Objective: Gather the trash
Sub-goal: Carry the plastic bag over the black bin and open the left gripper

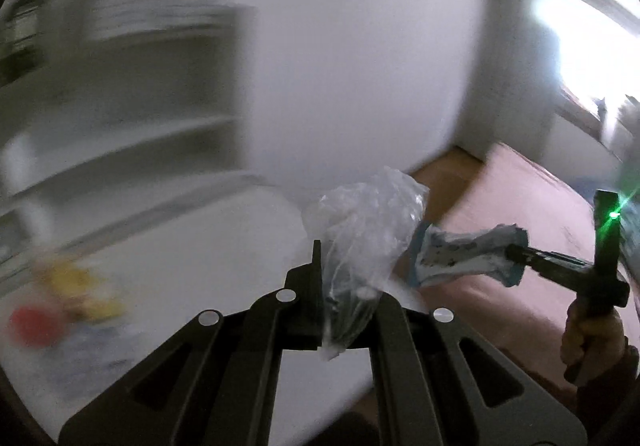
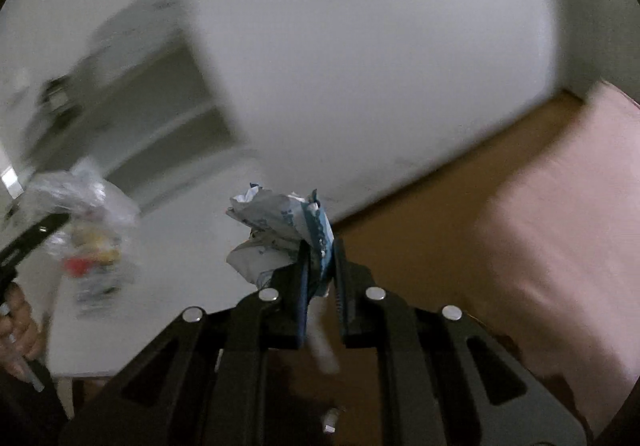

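Left wrist view: my left tongs [image 1: 347,278] are nearly closed on a clear plastic bag [image 1: 366,230]; the bag bulges up and out above the jaws, and a scrap of it hangs below. Under them is a white bench [image 1: 192,278], its far edge curved. On the bench at lower left sits a blurred pile [image 1: 68,302] w/ red and yellow patches; I cannot tell what it is. Behind the bench is a white shelf unit [image 1: 132,93], heavily motion-blurred, w/ what looks like stacked flat items on top. A plain white wall [image 1: 360,45] fills the centre. At right are a bright window [image 1: 592,41], a brown floor [image 1: 448,173] and a pink surface [image 1: 520,197], poss. a bed or mat. My right tongs [image 1: 516,252] show at right, gripping a wrapper [image 1: 460,258], white w/ blue print, held over the pink surface just beside the bag; their jaws are hidden by the wrapper in this view.

Right wrist view: the right tongs [image 2: 320,258] are pinched on the crumpled wrapper [image 2: 276,234], w/ a narrow gap left between the jaws. The left tongs [image 2: 52,224] and bag [image 2: 84,201] appear at left over the bench [image 2: 180,286]. Floor [image 2: 420,230] and pink surface [image 2: 560,226] lie to the right, wall [image 2: 360,65] behind.
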